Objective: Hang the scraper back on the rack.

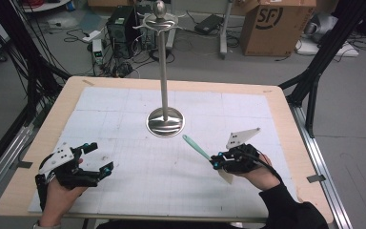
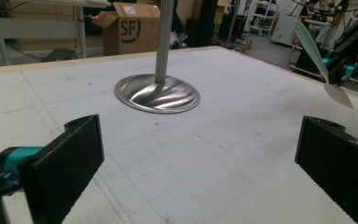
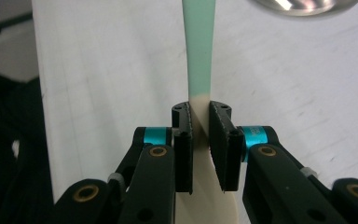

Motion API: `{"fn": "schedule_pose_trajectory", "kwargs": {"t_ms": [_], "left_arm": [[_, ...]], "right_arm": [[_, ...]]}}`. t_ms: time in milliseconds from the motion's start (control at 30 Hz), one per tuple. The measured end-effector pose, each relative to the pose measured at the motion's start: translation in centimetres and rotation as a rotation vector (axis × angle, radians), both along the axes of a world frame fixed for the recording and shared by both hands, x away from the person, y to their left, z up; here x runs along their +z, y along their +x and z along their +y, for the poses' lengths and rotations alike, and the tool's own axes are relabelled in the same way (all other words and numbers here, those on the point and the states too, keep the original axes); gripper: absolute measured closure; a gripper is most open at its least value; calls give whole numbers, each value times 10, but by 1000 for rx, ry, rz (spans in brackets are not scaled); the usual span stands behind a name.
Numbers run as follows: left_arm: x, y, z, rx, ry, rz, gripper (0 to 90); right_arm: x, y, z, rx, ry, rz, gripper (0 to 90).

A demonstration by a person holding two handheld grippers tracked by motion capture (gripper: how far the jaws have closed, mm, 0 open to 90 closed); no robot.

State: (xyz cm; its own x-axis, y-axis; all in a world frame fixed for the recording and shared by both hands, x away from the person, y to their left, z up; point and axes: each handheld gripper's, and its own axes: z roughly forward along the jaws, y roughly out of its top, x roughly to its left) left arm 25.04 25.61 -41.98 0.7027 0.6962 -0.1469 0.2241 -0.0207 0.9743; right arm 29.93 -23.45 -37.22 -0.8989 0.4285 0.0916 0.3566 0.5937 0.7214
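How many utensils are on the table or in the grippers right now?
1. A green-handled spatula with a cream blade, clamped in the right gripper and lifted off the mat, in front and to the right of the metal stand. The left gripper is open and holds nothing.

Even overhead room light, soft weak shadows. High view soft and low-res, darker toward the left edge. Glare streaks on the steel stand base [image 2: 157, 94]. Left gripper view: near pads [image 2: 65, 161] blurred, background sharper. Right gripper view: white mat [image 3: 284, 84] washed out, left side in deep shadow.
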Motion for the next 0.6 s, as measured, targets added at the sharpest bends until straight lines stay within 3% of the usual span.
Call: {"fn": "schedule_pose_trajectory", "kwargs": {"t_ms": [133, 367, 500, 600], "left_arm": [[0, 0, 0, 1, -6, -3, 17], [0, 0, 0, -1, -1, -1, 17], [0, 0, 0, 0, -4, -2, 17], [0, 0, 0, -1, -6, -2, 17]], "right_arm": [[2, 1, -3, -33, 49, -29, 802], [8, 5, -6, -71, 186, -79, 803], [10, 7, -6, -91, 214, -113, 803], [11, 12, -7, -111, 286, -134, 803]]}}
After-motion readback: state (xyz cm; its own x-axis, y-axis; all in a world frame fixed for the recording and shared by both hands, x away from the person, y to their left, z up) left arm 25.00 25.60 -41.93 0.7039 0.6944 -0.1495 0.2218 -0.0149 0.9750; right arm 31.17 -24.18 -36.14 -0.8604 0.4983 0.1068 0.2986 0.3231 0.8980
